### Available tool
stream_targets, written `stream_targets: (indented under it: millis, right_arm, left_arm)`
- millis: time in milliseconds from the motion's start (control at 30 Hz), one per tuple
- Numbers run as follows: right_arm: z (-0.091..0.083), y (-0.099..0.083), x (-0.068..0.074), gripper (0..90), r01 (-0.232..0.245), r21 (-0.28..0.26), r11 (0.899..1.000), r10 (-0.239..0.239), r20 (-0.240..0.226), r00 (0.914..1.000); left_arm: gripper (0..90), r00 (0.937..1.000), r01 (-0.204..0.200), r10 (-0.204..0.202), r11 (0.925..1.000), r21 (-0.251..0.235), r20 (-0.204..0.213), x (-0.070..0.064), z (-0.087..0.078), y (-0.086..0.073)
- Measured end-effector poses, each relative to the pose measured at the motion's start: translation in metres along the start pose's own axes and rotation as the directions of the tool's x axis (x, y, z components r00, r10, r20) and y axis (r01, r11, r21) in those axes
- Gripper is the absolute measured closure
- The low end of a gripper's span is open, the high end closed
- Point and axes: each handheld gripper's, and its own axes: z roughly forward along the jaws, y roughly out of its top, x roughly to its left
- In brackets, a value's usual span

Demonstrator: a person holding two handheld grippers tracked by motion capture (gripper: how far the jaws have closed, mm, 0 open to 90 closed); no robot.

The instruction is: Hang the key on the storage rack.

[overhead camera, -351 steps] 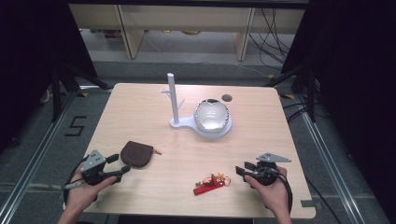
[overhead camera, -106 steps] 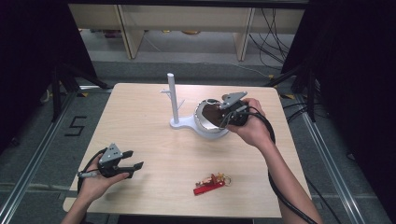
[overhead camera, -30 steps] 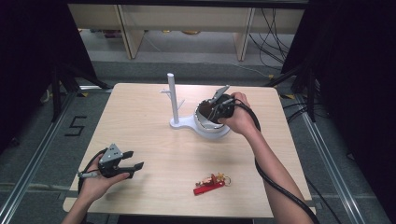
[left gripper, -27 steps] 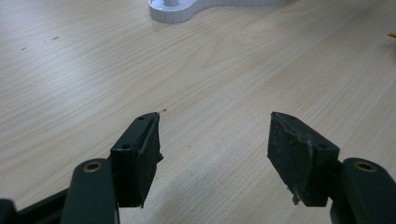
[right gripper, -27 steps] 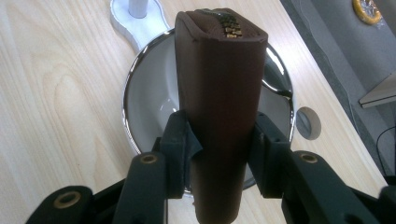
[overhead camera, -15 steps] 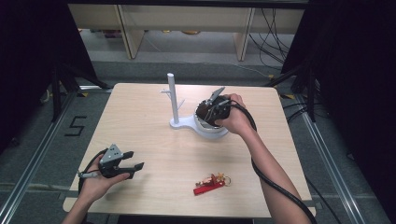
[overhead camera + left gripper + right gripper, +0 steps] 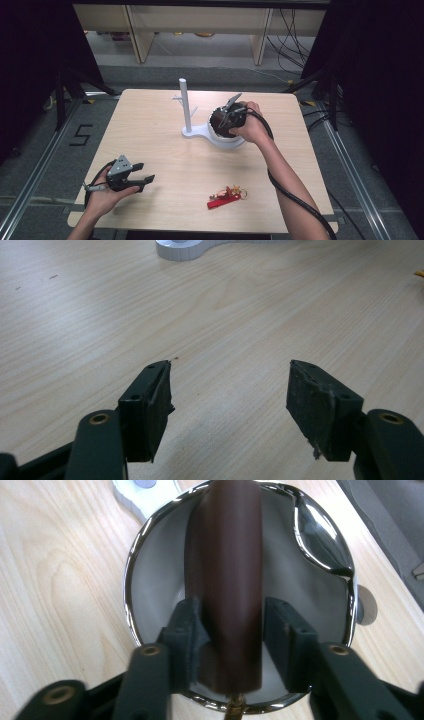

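Note:
My right gripper (image 7: 223,118) (image 7: 234,625) is shut on a dark brown pouch (image 7: 219,121) (image 7: 227,570), holding it edge-on inside a shiny metal bowl (image 7: 150,575) on a white stand base (image 7: 200,132). A white post (image 7: 185,102) rises from that base, left of the bowl. My left gripper (image 7: 142,178) (image 7: 227,400) hovers open near the table's front left, with bare wood between its jaws. A red keychain (image 7: 224,196) lies on the table near the front edge, right of centre.
The wooden table (image 7: 150,125) ends at dark floor on all sides. The white base's rim (image 7: 182,249) lies far ahead of my left gripper. A small round disc (image 7: 367,605) lies on the table just beyond the bowl. Shelving legs (image 7: 137,35) stand behind the table.
The right gripper took the brown pouch from the front left of the table to the bowl and has lowered it in over the last second. The left gripper has stayed put.

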Motion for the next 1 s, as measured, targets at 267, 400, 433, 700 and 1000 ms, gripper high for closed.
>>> stream_targets:
  millis: [267,400,433,700,1000]
  right_arm:
    - [-0.021,-0.003,-0.003,48.0,-0.078,-0.082,0.994,0.079,0.009,0.9968]
    - [-0.032,-0.006,-0.002,47.4,-0.102,-0.104,0.989,0.104,0.011,0.9946]
    - [-0.034,-0.008,-0.002,47.6,-0.105,-0.108,0.989,0.106,-0.002,0.9944]
    - [-0.055,-0.032,0.006,58.1,-0.241,-0.114,0.964,0.240,-0.029,0.9704]
    - [-0.064,-0.082,0.025,69.7,-0.370,0.008,0.929,0.368,-0.121,0.9219]
  left_arm:
    - [34.0,0.9999,-0.005,0.005,1.0000,0.004,0.010,-0.001,0.002,0.000]
    - [34.0,0.9999,-0.010,0.010,0.9999,0.005,0.008,-0.001,0.001,0.000]
    - [34.0,0.9999,-0.009,0.009,0.9999,0.005,0.004,-0.001,0.001,0.001]
    - [34.0,0.9998,-0.002,0.003,1.0000,-0.003,0.018,-0.003,0.002,0.000]
    - [34.0,0.9997,-0.008,0.007,0.9999,0.007,0.024,-0.004,0.004,-0.001]
